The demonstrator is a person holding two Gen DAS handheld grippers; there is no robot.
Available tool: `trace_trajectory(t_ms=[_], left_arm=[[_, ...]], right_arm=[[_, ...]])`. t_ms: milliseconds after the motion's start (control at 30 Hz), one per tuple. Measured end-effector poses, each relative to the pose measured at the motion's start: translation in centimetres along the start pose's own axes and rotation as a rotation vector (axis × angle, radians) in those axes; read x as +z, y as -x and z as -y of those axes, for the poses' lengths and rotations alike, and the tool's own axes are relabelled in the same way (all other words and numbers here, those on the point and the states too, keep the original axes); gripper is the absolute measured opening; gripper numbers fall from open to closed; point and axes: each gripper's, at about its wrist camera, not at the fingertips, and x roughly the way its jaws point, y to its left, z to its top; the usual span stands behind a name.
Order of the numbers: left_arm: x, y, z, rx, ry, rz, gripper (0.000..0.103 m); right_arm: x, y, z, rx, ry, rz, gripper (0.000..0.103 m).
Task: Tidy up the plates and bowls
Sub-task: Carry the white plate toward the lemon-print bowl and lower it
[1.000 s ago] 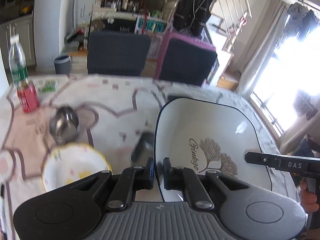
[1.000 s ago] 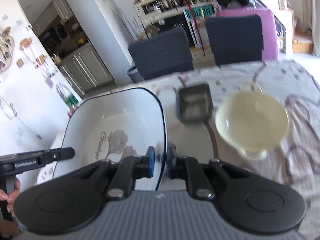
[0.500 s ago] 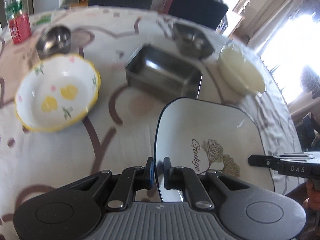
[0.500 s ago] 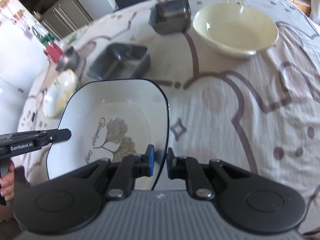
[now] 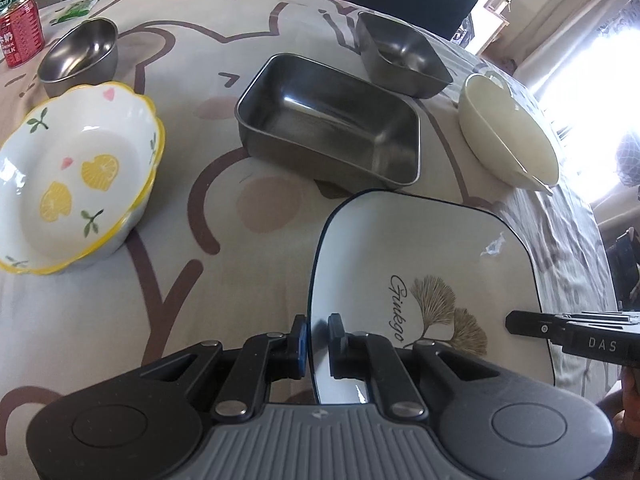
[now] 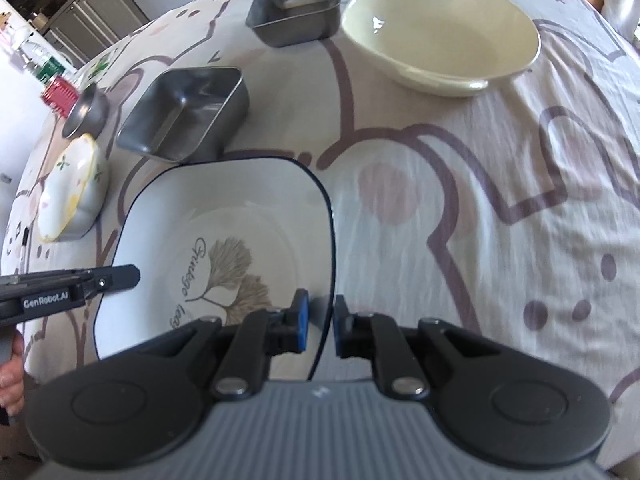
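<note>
Two views, one plate carried between both tongs.

Left wrist view
- Held item: square plate (image 5: 432, 264), glossy white ceramic, dark rim, ginkgo print, lower right of frame, apparently just above the tablecloth (image 5: 248, 16).
- Left gripper (image 5: 317, 344): pinching the plate's left rim.
- Right gripper (image 5: 520, 326): tip at the plate's right rim, right edge of frame.
- Centre: rectangular steel tray (image 5: 328, 120), brushed metal.
- Left: scalloped lemon bowl (image 5: 72, 176), yellow-edged.
- Upper left: round steel bowl (image 5: 80, 52).

Right wrist view
- Right gripper: pinching the plate's right rim, bottom centre.
- Top: cream bowl (image 6: 440, 32), smooth glaze; small steel dish (image 6: 296, 4) beside it.

Step, as judged: lowering the plate to a spot on the cloth.
Next move: level descent, both rims released together.
</note>
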Motion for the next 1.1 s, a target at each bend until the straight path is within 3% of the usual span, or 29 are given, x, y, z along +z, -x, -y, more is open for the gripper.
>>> trace_trajectory(t_ms=[400,1100], left_arm=[[0.9,-0.7,0.4,0.016,-0.021,0.014,0.011],[0.4,-0.6,1.0,-0.003,-0.073,-0.002,0.011]], right_arm=[[2.3,-1.9,0.8,-0.015,-0.007,0.001,0.016],[1.8,-2.0,0.9,-0.050,0.028,0.027,0.020]])
